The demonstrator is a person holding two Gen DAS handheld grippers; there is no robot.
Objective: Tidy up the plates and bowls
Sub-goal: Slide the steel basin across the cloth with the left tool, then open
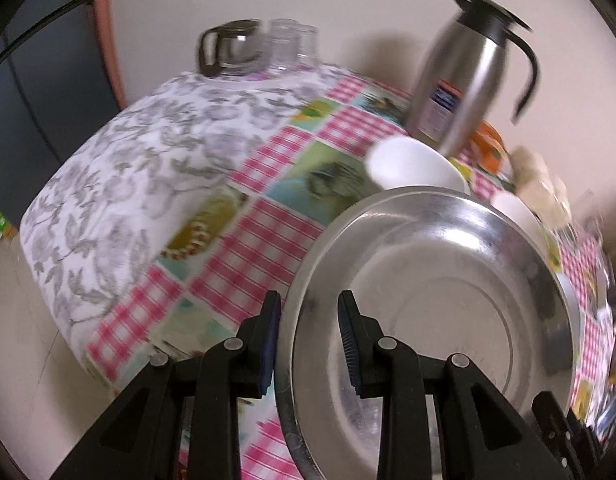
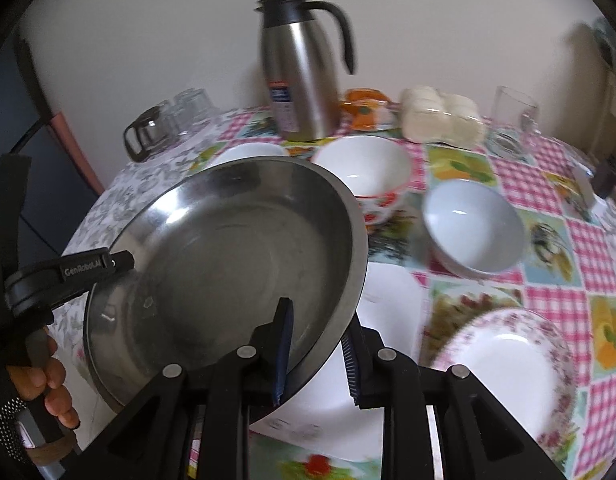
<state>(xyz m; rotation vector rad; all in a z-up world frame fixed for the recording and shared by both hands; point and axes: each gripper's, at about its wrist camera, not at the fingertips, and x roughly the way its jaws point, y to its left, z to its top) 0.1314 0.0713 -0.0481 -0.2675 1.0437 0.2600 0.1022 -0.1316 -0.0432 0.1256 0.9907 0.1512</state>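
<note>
A wide steel dish (image 1: 440, 280) (image 2: 227, 248) hangs tilted above the checked tablecloth, held from both sides. My left gripper (image 1: 310, 312) is shut on its near-left rim; in the right wrist view the left gripper (image 2: 123, 262) reaches the dish's left edge. My right gripper (image 2: 318, 320) is shut on the dish's right rim. Behind the dish stand a white bowl (image 1: 412, 164) (image 2: 247, 152), a white bowl with a red pattern (image 2: 364, 168) and a pale grey bowl (image 2: 474, 224). A plain white plate (image 2: 388, 308) lies partly under the dish, and a floral plate (image 2: 504, 364) lies at the right.
A steel thermos jug (image 1: 464, 72) (image 2: 299, 72) stands at the back, with a glass coffee pot (image 1: 227, 52) (image 2: 147, 132) and tumblers to its left. An egg pack (image 2: 440, 120) and a glass mug (image 2: 512, 116) sit back right. A person's hand (image 2: 47, 376) holds the left gripper.
</note>
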